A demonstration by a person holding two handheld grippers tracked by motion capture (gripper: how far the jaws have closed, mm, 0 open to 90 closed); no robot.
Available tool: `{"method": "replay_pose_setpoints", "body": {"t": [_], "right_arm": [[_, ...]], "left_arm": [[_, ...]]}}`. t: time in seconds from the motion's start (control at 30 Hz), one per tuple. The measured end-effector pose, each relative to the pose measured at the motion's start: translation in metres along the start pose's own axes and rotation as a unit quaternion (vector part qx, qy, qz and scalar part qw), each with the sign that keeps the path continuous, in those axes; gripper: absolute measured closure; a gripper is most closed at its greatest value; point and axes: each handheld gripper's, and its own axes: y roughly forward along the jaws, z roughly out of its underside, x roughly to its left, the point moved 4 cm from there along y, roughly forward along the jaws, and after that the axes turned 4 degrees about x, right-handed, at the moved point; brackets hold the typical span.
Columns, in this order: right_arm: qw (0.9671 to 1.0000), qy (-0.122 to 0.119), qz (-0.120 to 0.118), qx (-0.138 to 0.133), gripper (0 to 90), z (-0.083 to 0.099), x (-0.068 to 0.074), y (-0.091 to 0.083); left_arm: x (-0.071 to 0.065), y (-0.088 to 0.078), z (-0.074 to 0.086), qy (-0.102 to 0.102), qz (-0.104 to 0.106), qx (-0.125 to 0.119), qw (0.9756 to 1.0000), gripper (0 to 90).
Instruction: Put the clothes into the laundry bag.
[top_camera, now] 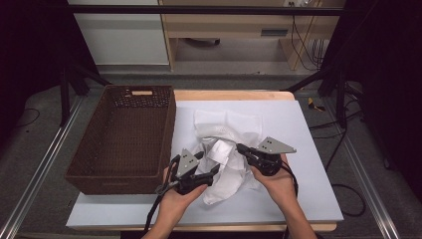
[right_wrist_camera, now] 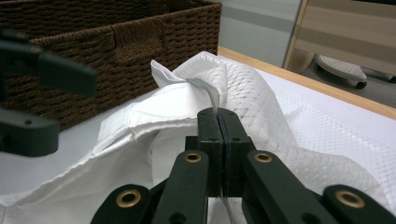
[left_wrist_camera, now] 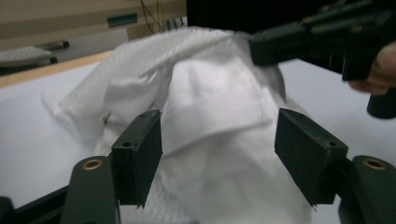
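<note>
1. My right gripper (right_wrist_camera: pixel 219 116) is pinching a thin grey strip at the edge of the white garment (top_camera: pixel 226 149), jaws fully together.
2. My left gripper (left_wrist_camera: pixel 217 154) is standing wide, the garment's folds lying between its pads unpressed.
3. The wicker basket (top_camera: pixel 124 134) is sitting just beyond my left gripper.

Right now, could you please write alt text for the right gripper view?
The right gripper is shut on a thin edge of the white cloth, which lies crumpled on the white table. A brown woven basket stands behind.
</note>
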Motion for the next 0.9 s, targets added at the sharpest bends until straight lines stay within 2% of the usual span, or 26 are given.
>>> {"method": "replay_pose_setpoints", "body": {"t": [0.23, 0.33, 0.47, 0.5, 0.7, 0.9], "right_arm": [[0.9999, -0.013, -0.002, -0.002, 89.5, -0.008, 0.007, 0.002], [0.9998, -0.02, -0.005, -0.003, 89.4, -0.013, 0.012, 0.005], [0.9995, -0.031, -0.007, 0.0, 89.5, -0.021, 0.017, 0.009], [0.9995, -0.031, -0.007, 0.0, 89.5, -0.021, 0.017, 0.009], [0.9991, -0.042, 0.002, -0.004, 89.6, -0.026, 0.015, -0.003], [0.9988, -0.048, 0.005, -0.013, 89.6, -0.032, 0.014, -0.016]], "left_arm": [[0.005, -0.006, 0.021, 0.0, -0.005, 0.026, 0.9997, 37.4], [0.007, -0.004, 0.025, 0.0, -0.01, 0.031, 0.9995, 39.1], [0.008, -0.003, 0.027, 0.004, -0.017, 0.031, 0.9994, 48.6], [0.007, -0.003, 0.027, 0.008, -0.017, 0.031, 0.9993, 48.6], [0.003, -0.005, 0.03, 0.019, -0.01, 0.037, 0.9991, 57.2], [0.001, -0.006, 0.029, 0.02, -0.007, 0.037, 0.9991, 58.5]]}}
